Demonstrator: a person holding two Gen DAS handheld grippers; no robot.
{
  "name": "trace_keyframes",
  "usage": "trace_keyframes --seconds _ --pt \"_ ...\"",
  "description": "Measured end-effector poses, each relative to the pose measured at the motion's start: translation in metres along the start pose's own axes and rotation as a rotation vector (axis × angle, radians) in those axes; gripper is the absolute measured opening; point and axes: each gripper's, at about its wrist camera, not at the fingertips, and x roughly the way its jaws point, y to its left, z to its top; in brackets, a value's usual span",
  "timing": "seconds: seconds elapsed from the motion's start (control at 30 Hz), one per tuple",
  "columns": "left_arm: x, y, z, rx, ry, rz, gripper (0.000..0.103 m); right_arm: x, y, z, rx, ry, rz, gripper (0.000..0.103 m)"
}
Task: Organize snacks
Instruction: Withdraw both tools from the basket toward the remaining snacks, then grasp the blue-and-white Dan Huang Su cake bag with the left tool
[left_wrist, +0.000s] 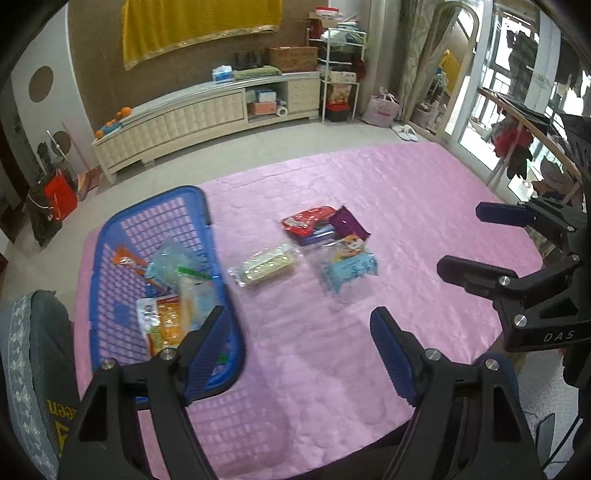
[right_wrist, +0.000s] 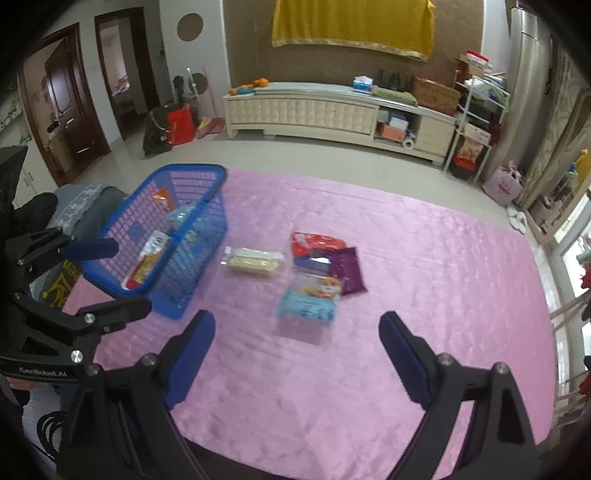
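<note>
Left tongs (left_wrist: 299, 325): I see them spread, nothing between.
Right tongs (right_wrist: 297, 328): spread, empty too.
Basket (left_wrist: 110, 236): left on the pink tabletop (left_wrist: 406, 192), several snacks inside.
Loose snacks (right_wrist: 314, 273): clustered mid-tabletop, beside the basket.

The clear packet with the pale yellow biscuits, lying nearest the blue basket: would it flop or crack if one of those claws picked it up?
The clear packet looks flat and block-shaped, so it probably stays fairly stiff. Its glossy wrapper may be slippery between the pads. The contents look like biscuits, so a hard squeeze could crack them.
</note>
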Motion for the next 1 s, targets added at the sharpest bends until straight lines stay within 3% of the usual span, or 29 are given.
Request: trace_keyframes --seconds 0.37,1.0 --pt "0.044 -0.038 0.017 0.005 0.064 -0.044 0.076 0.018 -0.051 -0.019 0.095 0.055 -0.056 0.093" --pt "0.132 -0.064 0.051 -0.024 0.153 -0.088 0.078 0.082 -0.125 -0.032 0.244 0.165 -0.115 0.093"
